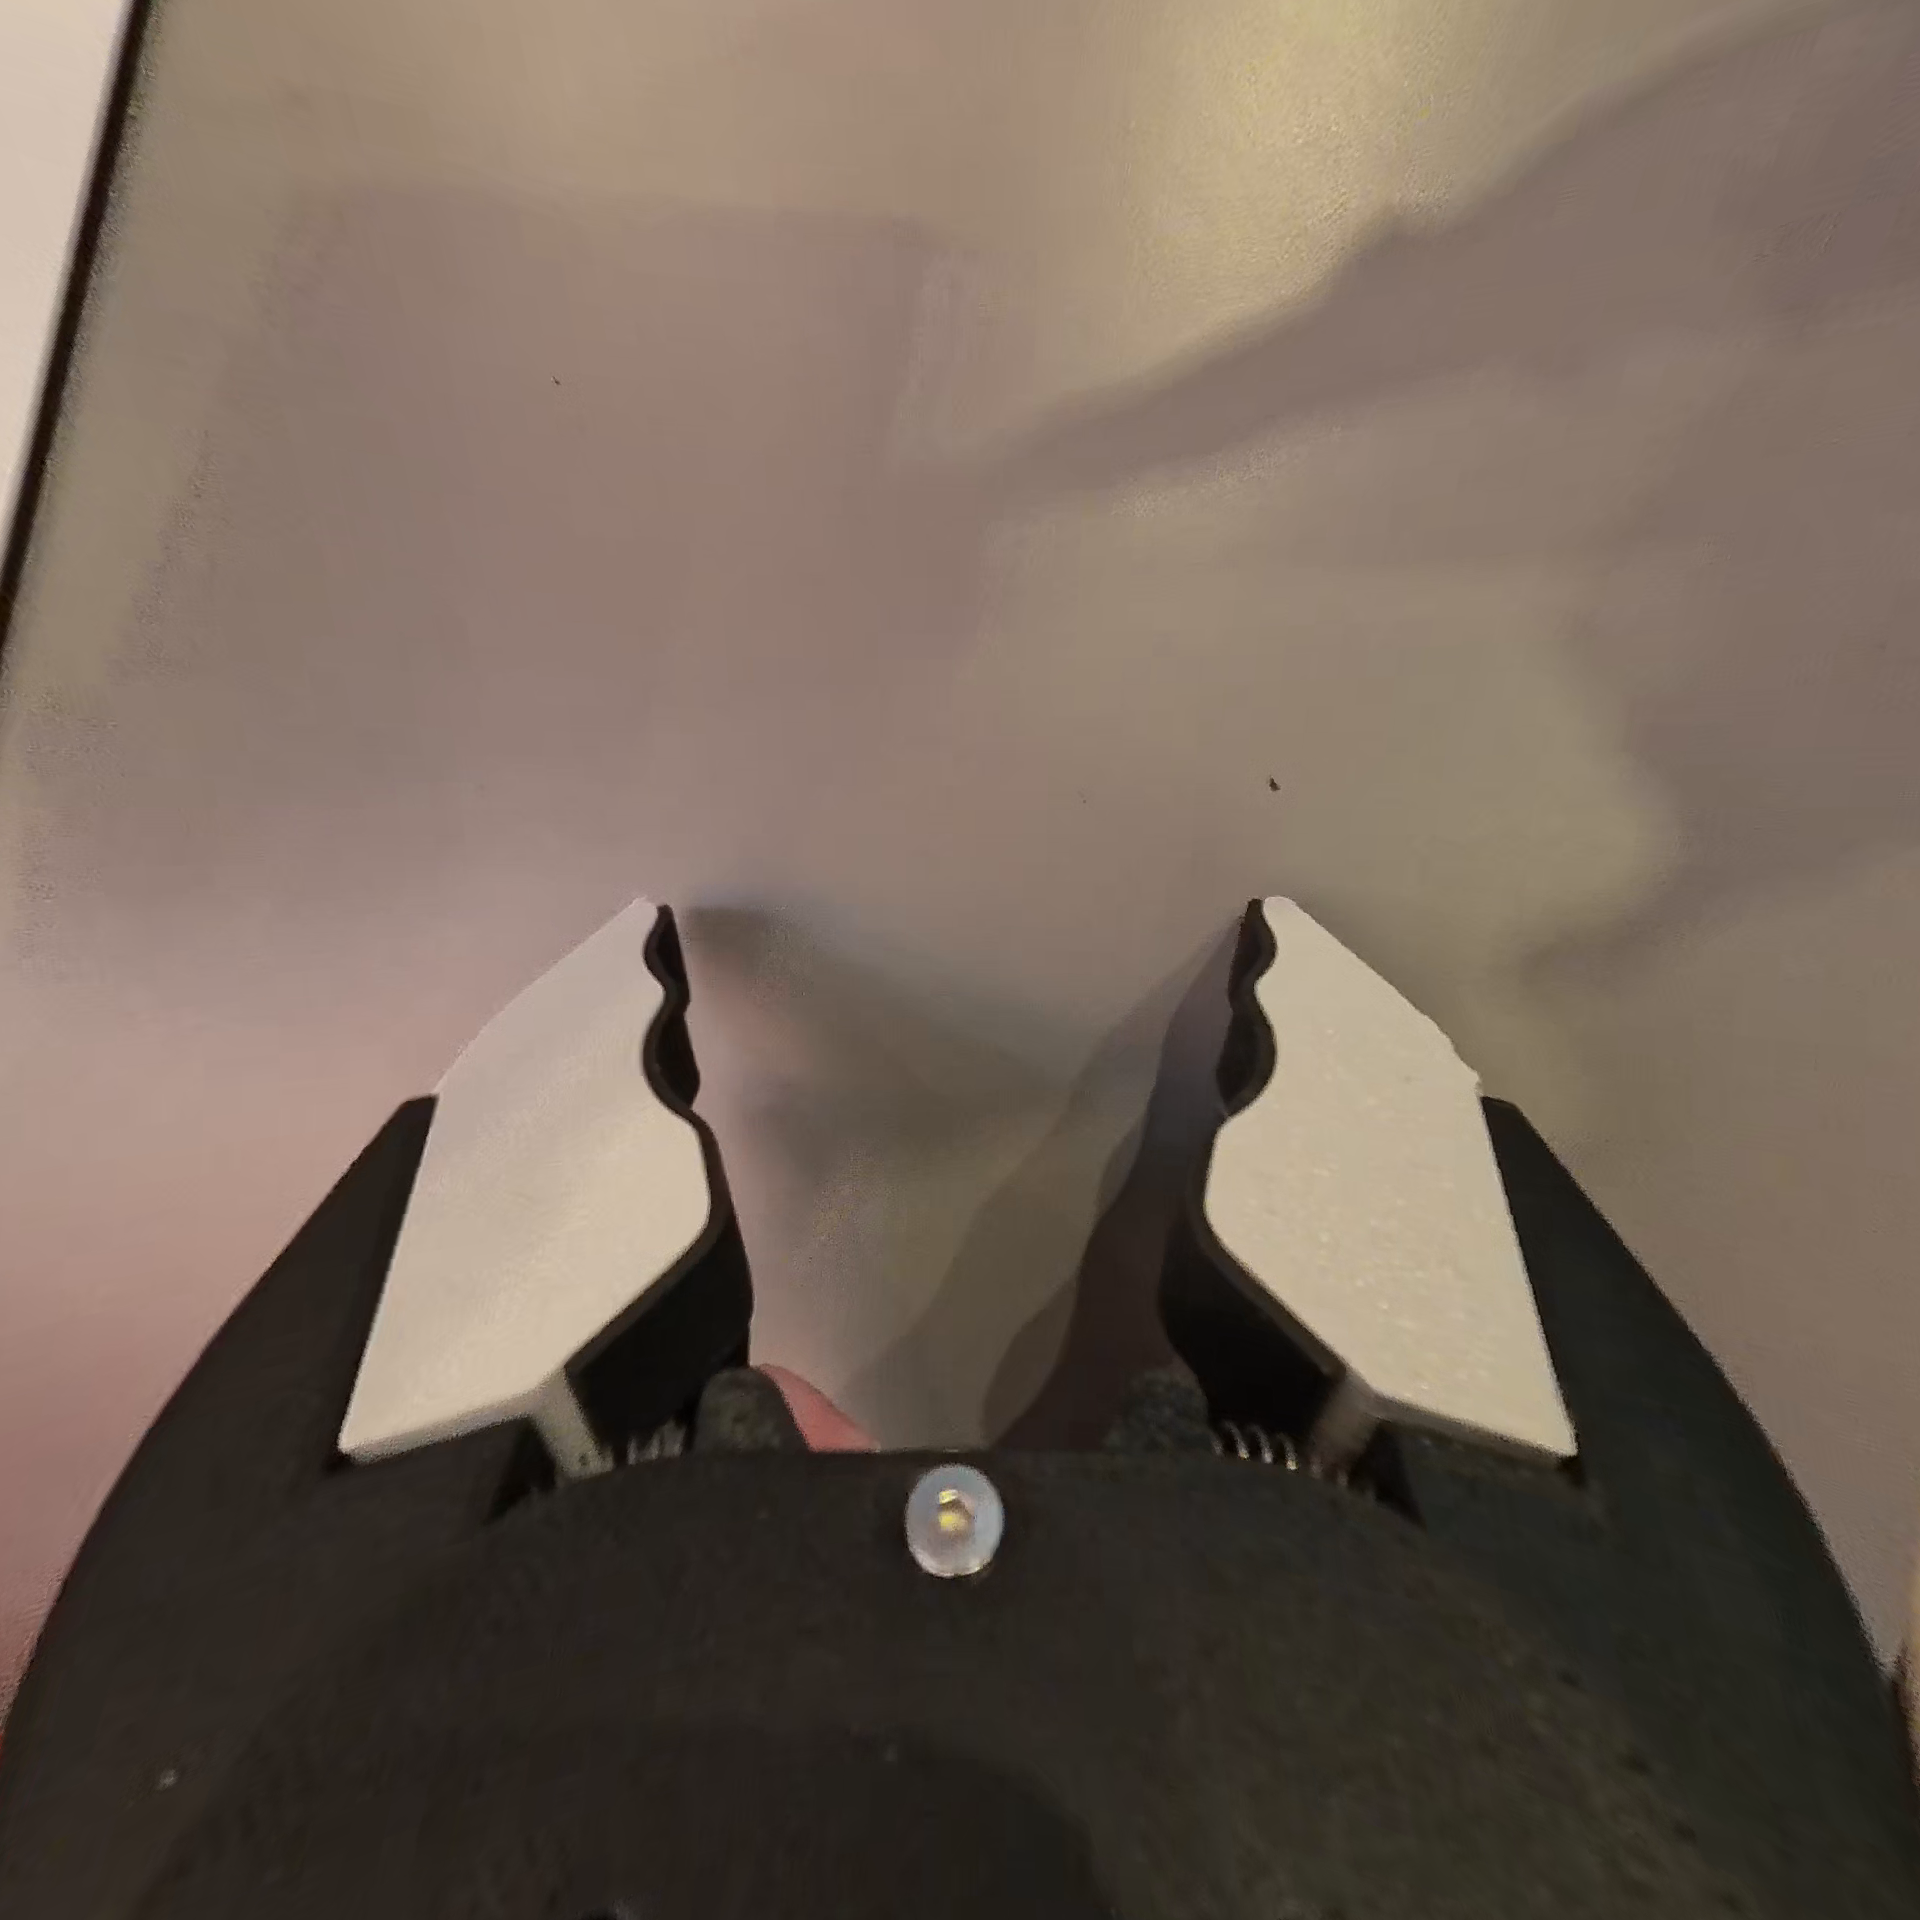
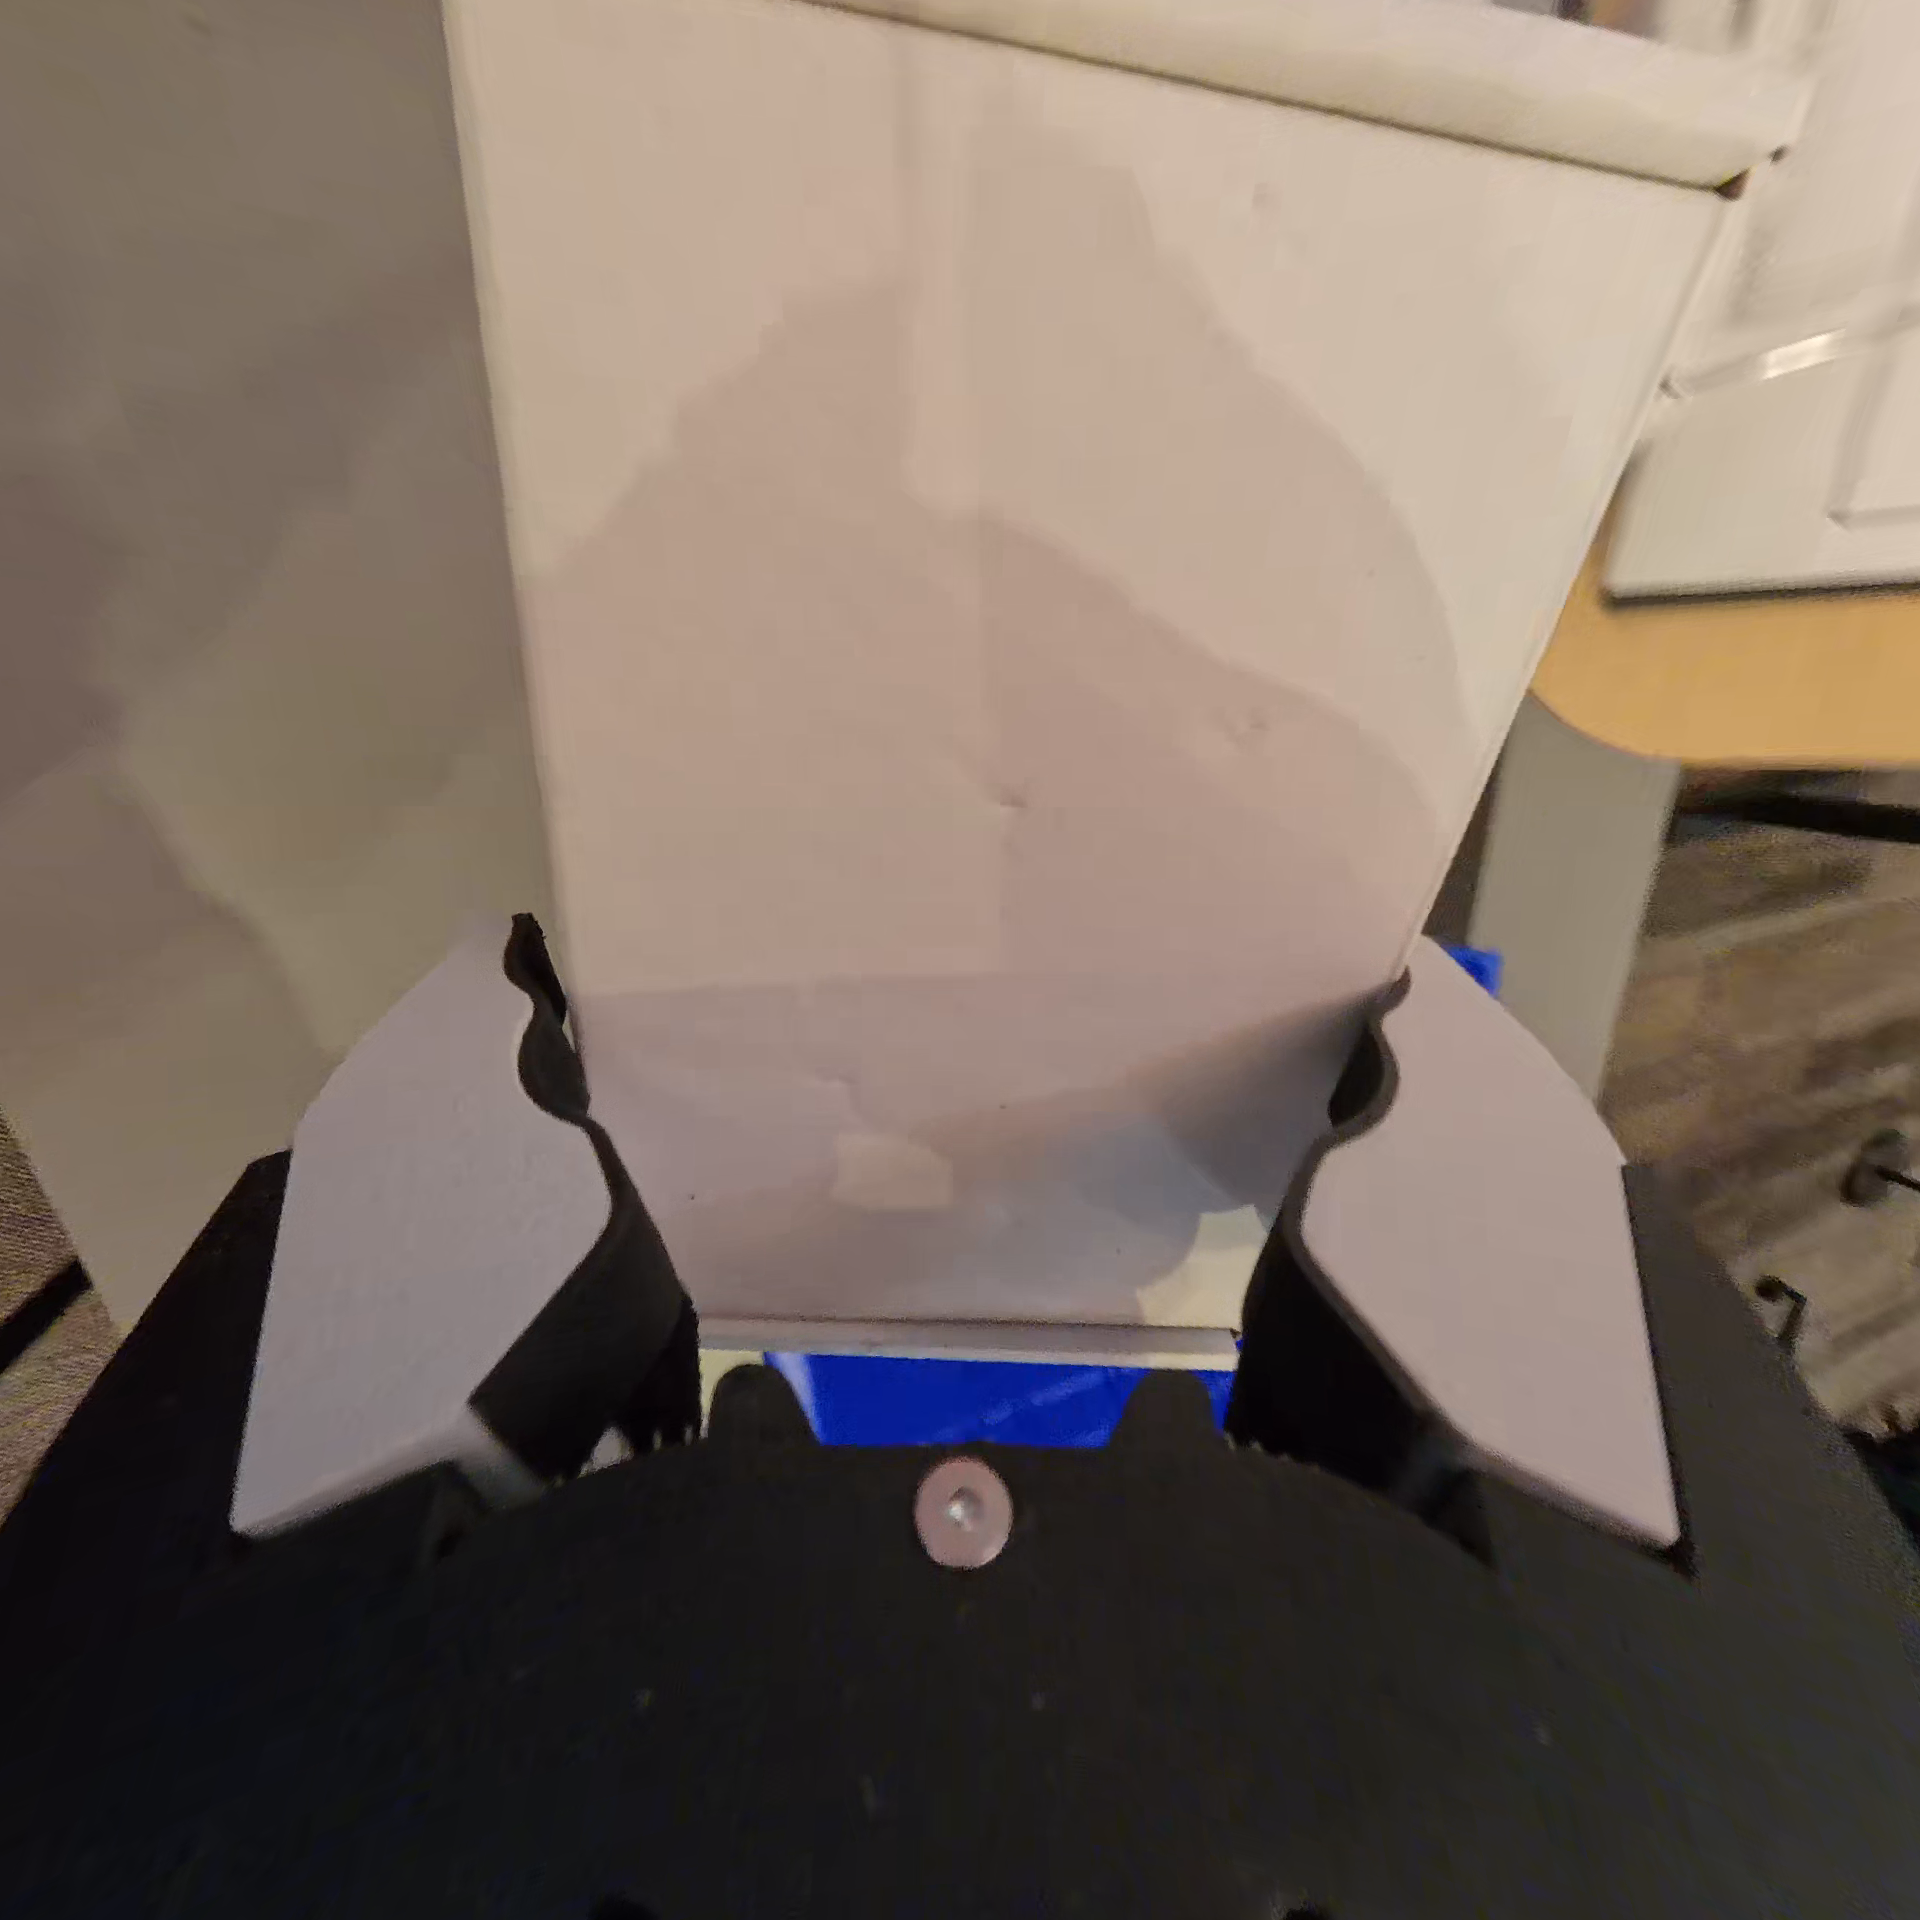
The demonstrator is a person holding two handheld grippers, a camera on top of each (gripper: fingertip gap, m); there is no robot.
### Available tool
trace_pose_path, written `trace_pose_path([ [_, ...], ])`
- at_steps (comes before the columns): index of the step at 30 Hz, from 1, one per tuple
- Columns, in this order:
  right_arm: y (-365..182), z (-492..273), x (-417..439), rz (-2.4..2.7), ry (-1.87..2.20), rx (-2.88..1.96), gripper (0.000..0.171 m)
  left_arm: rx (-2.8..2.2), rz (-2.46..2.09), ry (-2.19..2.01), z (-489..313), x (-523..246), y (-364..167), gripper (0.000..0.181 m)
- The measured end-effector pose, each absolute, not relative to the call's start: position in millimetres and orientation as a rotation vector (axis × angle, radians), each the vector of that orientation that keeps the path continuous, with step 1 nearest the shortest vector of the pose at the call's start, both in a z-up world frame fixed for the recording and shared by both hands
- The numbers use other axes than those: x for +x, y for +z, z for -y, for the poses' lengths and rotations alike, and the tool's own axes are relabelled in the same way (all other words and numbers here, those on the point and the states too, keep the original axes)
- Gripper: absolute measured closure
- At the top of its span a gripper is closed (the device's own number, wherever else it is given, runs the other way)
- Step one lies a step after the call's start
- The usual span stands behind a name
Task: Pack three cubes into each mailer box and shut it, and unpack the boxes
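Note:
In the right wrist view a white mailer box (image 2: 987, 520) fills the middle, its lid down and its flat face towards the camera. My right gripper (image 2: 964, 951) spans the near end of the box, with both pads pressed against its sides. A blue object (image 2: 966, 1392) shows under the near edge of the box, and a blue corner (image 2: 1475, 961) shows past the right finger; I cannot tell if they are cubes. My left gripper (image 1: 956, 907) is open and empty, close over a plain white surface (image 1: 935, 468). No box or cube shows in the left wrist view.
The white surface ends at a dark edge (image 1: 73, 312) at the far left. In the right wrist view a tan wooden tabletop (image 2: 1714, 675) and a white panel (image 2: 1787, 499) lie to the right, with floor (image 2: 1766, 987) below. Across from one pair of fingers to the other is roughly 30 cm.

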State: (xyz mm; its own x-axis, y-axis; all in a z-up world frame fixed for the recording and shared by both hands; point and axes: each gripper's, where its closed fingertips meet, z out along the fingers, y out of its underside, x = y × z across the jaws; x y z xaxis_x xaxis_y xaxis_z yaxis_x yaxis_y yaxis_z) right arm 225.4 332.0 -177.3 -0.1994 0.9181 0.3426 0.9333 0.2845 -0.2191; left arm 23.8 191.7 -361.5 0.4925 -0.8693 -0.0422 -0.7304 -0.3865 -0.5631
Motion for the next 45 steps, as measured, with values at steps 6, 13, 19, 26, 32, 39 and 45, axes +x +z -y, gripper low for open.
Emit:
trace_pose_path([
  [6, -147, -402, 286, 2.164, -0.298, -1.722, 0.032, -2.229, -1.305, -0.408, -189, 32, -363, 0.084],
  [13, -179, -478, 357, 2.248, -0.494, -1.853, 0.032, -2.237, -1.318, -0.403, -190, 33, -364, 0.083],
  [19, -240, -511, 383, 2.449, -0.658, -1.837, 0.031, -2.223, -1.318, -0.413, -191, 35, -364, 0.082],
  [26, -293, -528, 375, 2.548, -0.64, -1.772, 0.031, -2.21, -1.299, -0.423, -192, 36, -364, 0.082],
  [32, -319, -539, 380, 2.565, -0.745, -1.757, 0.031, -2.205, -1.306, -0.426, -193, 38, -364, 0.082],
  [39, -286, -549, 391, 2.414, -0.86, -1.82, 0.027, -2.206, -1.315, -0.427, -193, 38, -364, 0.082],
  [45, -213, -503, 362, 2.14, -0.801, -1.763, 0.044, -2.179, -1.251, -0.257, -213, 2, -338, 0.071],
])
